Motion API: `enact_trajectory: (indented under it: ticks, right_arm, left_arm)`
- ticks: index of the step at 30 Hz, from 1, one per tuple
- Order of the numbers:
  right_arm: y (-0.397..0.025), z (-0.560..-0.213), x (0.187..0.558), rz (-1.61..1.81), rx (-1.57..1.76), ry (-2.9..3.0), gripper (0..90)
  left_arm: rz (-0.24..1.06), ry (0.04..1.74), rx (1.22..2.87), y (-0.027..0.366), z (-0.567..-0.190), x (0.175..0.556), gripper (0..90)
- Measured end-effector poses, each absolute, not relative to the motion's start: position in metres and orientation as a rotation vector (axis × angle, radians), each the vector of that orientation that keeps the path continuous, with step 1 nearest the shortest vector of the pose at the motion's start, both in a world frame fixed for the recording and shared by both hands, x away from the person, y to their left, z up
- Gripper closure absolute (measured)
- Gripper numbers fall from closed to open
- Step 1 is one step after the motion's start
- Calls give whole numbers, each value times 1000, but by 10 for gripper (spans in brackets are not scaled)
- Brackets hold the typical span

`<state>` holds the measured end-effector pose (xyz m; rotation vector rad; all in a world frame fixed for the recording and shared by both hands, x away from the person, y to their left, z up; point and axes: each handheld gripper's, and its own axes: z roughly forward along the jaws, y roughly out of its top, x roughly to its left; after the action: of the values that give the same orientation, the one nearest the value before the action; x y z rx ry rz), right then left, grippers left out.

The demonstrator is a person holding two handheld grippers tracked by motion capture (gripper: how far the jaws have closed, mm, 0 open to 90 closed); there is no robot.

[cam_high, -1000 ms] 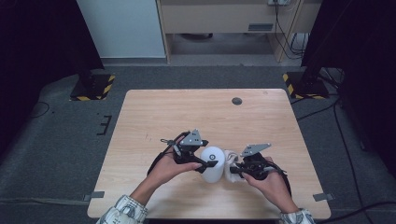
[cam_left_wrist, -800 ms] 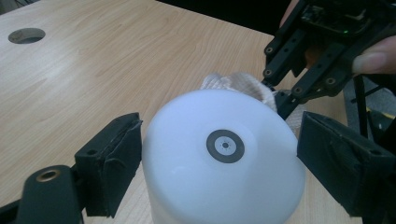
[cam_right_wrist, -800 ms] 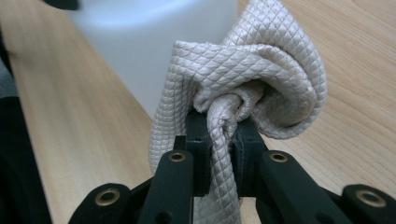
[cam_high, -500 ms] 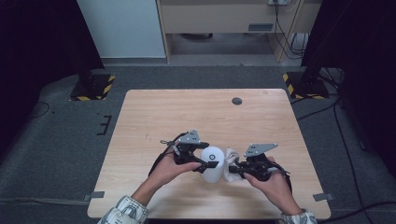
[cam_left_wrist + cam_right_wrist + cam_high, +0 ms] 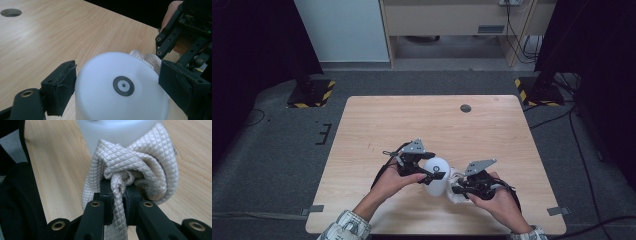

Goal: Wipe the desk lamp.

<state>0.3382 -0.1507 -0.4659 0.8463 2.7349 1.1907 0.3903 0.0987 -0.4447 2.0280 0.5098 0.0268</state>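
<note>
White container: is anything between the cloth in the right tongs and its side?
Nothing visible. In the right gripper view the cloth, pinched in the right tongs, bunches directly against the white container. The left tongs straddle the container's other sides, clear of the cloth.

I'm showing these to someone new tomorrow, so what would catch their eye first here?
Probably the white cup standing upside down near the table's front edge, with the left gripper set around it, one jaw on each side. Next, the cream quilted cloth, bunched and pinched in the right gripper, pressed against the cup's side. A small dark round hole sits alone near the far edge.
</note>
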Motion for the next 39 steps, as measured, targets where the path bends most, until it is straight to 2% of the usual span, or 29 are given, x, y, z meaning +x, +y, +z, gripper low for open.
enact_trajectory:
  ticks: [5,11,22,23,26,39]
  right_arm:
    - [-155,-467,341,1191,882,2721,806]
    - [-152,-466,340,1197,863,2724,808]
    - [-149,-469,340,1163,879,2750,811]
    - [-148,-469,339,1167,862,2759,810]
    - [-142,-468,337,1168,827,2788,810]
    - [-137,-458,333,1241,777,2766,811]
  left_arm:
    - [68,516,2022,112,-437,389,153]
    - [110,538,2019,119,-441,391,250]
    - [61,590,1990,121,-448,395,279]
    - [59,585,1990,121,-448,395,315]
    - [50,574,1984,120,-448,395,341]
    - [42,573,1983,120,-449,398,346]
